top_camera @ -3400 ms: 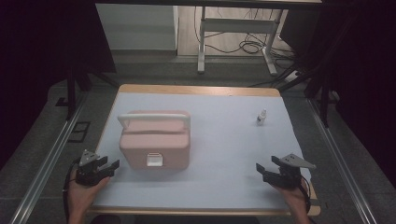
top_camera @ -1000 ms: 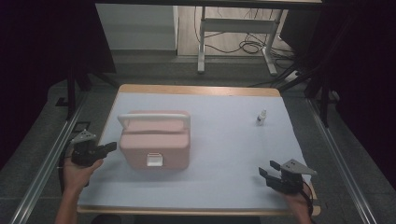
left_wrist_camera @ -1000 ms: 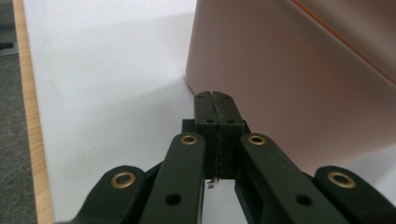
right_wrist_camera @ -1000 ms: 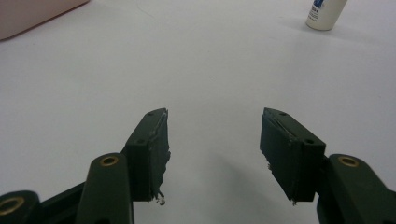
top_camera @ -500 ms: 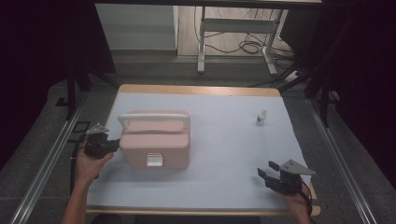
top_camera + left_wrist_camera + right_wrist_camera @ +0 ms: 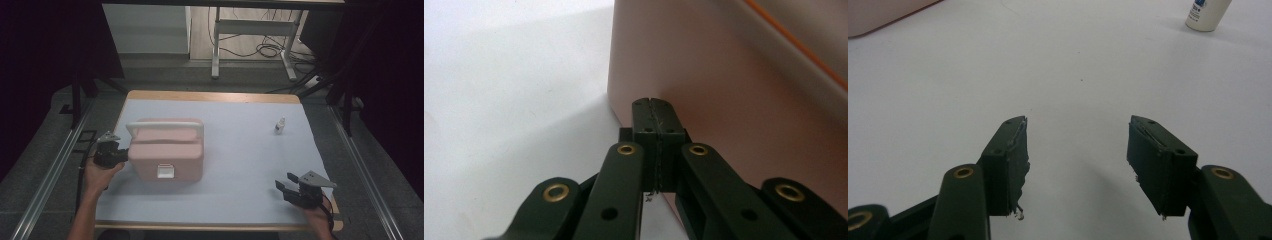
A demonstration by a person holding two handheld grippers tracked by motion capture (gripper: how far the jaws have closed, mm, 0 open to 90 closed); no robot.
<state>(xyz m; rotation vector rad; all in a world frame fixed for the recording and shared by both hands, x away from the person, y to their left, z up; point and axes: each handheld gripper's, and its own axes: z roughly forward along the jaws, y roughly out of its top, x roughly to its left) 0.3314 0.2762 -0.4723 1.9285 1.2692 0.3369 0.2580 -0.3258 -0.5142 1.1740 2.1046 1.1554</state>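
Note:
A pink box with a white carry handle and a white front latch sits left of centre on the white table cover. My left gripper is at the box's left side, shut with nothing between its jaws; its closed tips are right at the pink wall, and I cannot tell if they touch. My right gripper rests near the table's front right corner, open and empty, with bare cover between its jaws. A small white bottle stands upright at the back right.
The white cover lies over a wooden table whose edge shows at the back. Metal rails run along both sides. A desk frame and cables stand on the floor behind. In the right gripper view the bottle is far ahead.
My left gripper has moved from the table's front left corner forward and right, up to the pink box's left side. The right gripper has stayed put and open.

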